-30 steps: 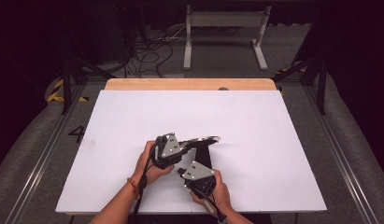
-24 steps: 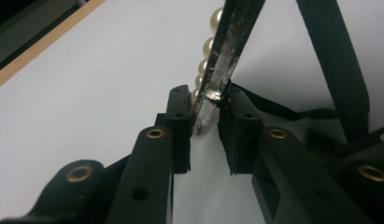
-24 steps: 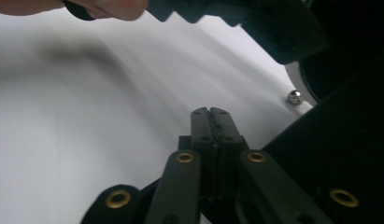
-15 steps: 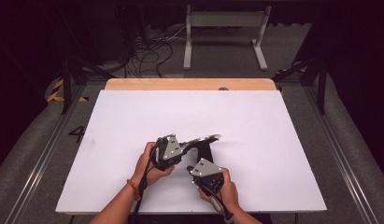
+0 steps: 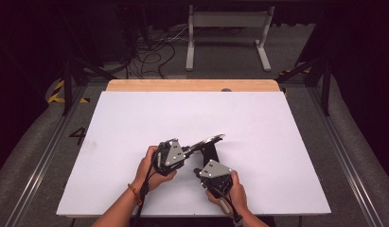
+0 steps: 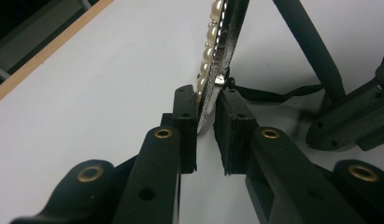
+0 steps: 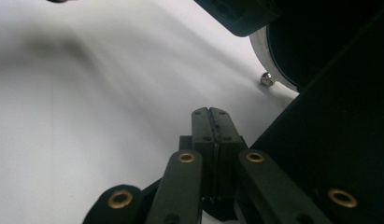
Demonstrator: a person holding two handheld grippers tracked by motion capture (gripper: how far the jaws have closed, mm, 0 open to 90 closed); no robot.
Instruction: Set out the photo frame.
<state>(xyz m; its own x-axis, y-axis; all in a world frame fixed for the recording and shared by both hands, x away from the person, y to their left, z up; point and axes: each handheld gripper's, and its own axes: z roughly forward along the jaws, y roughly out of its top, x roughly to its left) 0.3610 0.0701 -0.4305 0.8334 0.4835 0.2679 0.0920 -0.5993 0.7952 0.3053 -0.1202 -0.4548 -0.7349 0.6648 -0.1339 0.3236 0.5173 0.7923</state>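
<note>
A flat frame (image 5: 208, 140) with a pearl-beaded silver rim (image 6: 209, 44) and a black back tilts up off the white table (image 5: 277, 142). My left gripper (image 5: 190, 149) is shut on its near edge, with the pads (image 6: 187, 116) on either side of the rim. The frame's black prop leg (image 6: 311, 46) and a thin black cord (image 6: 273, 95) hang behind it. My right gripper (image 5: 199, 172) sits just below the frame near the table's front. Its jaws (image 7: 210, 114) are shut with nothing between them, beside the frame's dark back (image 7: 330, 102) and silver rim (image 7: 266, 78).
A wooden strip (image 5: 192, 85) runs along the table's far edge. Beyond it lie loose cables (image 5: 149, 52) and a metal stand (image 5: 225, 33) on the dark floor. Rails flank both sides of the table. The right gripper's jaws (image 6: 353, 121) appear at the right of the left gripper view.
My right hand has slid to the right along the table's front with its gripper shut. The left gripper and the frame have stayed where they were.
</note>
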